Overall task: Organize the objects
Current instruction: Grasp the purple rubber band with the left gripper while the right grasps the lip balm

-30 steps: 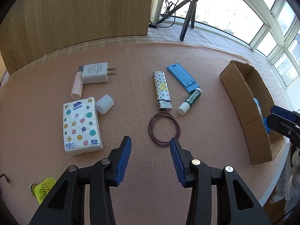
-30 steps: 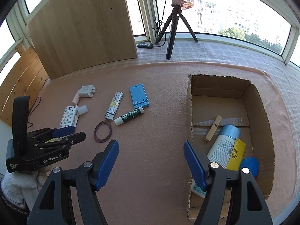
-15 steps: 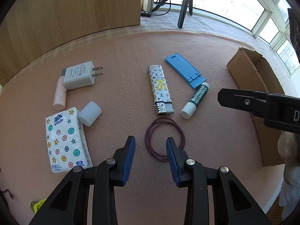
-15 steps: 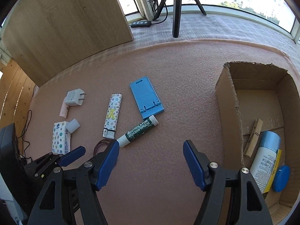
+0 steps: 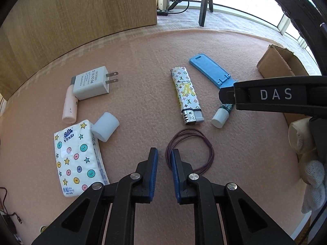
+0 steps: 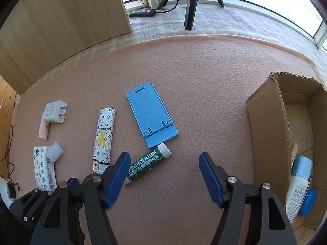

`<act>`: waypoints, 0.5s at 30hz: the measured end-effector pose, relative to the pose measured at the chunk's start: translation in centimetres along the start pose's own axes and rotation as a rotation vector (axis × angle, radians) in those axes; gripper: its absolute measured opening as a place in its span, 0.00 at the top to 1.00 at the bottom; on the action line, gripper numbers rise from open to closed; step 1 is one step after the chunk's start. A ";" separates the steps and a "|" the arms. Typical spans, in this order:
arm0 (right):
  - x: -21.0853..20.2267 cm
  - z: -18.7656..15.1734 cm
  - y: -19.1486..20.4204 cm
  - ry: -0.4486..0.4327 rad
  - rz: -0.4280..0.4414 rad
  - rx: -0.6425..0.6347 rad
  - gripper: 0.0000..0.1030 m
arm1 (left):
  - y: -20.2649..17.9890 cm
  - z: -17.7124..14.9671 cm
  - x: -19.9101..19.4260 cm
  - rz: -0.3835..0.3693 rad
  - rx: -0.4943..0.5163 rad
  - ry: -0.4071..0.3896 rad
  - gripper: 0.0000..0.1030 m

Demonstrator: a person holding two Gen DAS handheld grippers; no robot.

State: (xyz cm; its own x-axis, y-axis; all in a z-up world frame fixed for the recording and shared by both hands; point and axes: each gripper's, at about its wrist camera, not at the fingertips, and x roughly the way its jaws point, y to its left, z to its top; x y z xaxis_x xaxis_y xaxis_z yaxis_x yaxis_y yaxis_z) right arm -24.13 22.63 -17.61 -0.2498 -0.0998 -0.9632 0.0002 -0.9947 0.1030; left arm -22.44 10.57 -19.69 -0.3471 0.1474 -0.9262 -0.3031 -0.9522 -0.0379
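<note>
Closing its jaws over the near-left edge of the purple hair tie (image 5: 191, 150) on the pink worktop (image 5: 143, 47), the left gripper (image 5: 165, 159) had not yet pinched the loop, while the right gripper (image 6: 164, 169) hung spread wide above the green lip balm tube (image 6: 147, 166), beside the cardboard box (image 6: 267, 122).

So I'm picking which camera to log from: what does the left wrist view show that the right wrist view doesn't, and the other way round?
Only the left wrist view shows the whole purple hair tie, with the closing left gripper astride one side of its loop.

Only the right wrist view shows inside the cardboard box, where a white bottle lies, and the open right gripper above the lip balm.

Both show the lighter, blue phone stand, charger and tissue pack.
</note>
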 end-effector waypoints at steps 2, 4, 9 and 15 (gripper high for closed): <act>0.4 -0.1 0.2 0.010 -0.013 -0.014 0.40 | 0.2 -0.2 -0.1 0.004 0.000 0.001 0.90; 0.5 -0.3 0.5 0.008 -0.037 -0.044 0.44 | 0.4 -0.4 -0.2 0.004 0.000 0.001 0.93; 0.2 -1.3 1.0 -0.002 -0.066 -0.124 0.52 | 0.9 -1.2 -0.5 -0.005 -0.014 -0.001 0.96; -0.5 -2.7 0.3 -0.005 -0.054 -0.172 0.77 | 1.3 -2.6 -1.1 -0.020 -0.037 -0.009 0.96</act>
State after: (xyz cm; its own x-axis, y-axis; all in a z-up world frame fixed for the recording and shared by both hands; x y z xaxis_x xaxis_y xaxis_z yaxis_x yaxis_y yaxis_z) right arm -21.42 22.29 -17.76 -0.2585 -0.0461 -0.9649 0.1517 -0.9884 0.0066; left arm -20.10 8.51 -19.73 -0.3496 0.1687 -0.9216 -0.2770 -0.9583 -0.0704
